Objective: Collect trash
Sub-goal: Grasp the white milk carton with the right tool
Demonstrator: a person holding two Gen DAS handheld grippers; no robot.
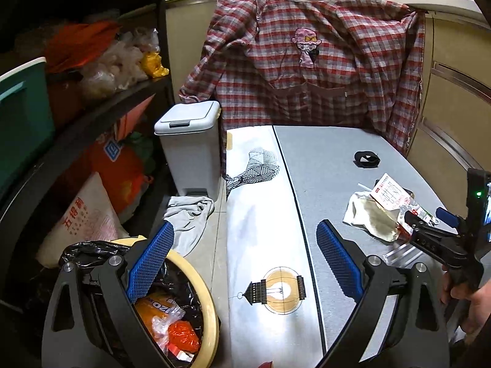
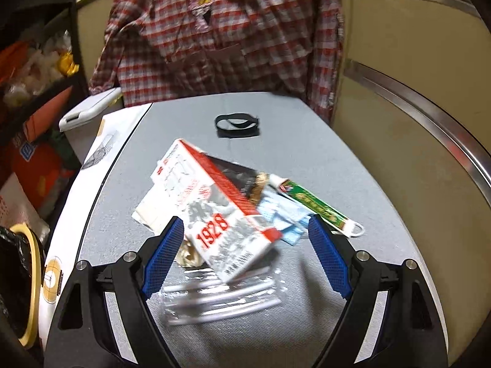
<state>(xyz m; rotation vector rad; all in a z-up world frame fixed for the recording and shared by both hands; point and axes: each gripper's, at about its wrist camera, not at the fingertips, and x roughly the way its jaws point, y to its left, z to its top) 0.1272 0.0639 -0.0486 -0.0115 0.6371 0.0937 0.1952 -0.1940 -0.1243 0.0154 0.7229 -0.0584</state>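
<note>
Collecting trash, seen from both wrist views. The left tool [image 1: 245,251] stands wide and holds nothing; its left finger hangs over the round bin [image 1: 211,331] at 7 o'clock in the left wrist view, its right finger over the grey worktop [image 1: 322,159]. The bin, lined with a black bag [image 1: 83,251], already contains an orange wrapper [image 1: 156,306] and crumpled clear plastic, so part of the task appears done.

The right tool [image 2: 245,239] is also wide and empty, pointing down at the remaining pile in the centre of the right wrist view. The pile lies on the worktop and comprises a red-and-white carton [image 2: 214,214] marked 1928, resting tilted on top; a blue face mask [image 2: 285,217] at 3 o'clock of the carton; a green tube [image 2: 313,205] beyond the mask; a clear plastic tray [image 2: 221,297] at 6 o'clock, beneath the carton's near end; and a soiled tissue [image 2: 147,211] at 9 o'clock. The carton's near end sits between the open fingers, but the pads do not press on it.

A black band [image 2: 236,125] lies apart at 12 o'clock; whether it counts as trash cannot be told. A lidded grey bin [image 1: 190,144] stands on the floor beside the worktop, shut.

Judgement: the pile remains to be gathered, and the carton looks the likeliest next pick.
</note>
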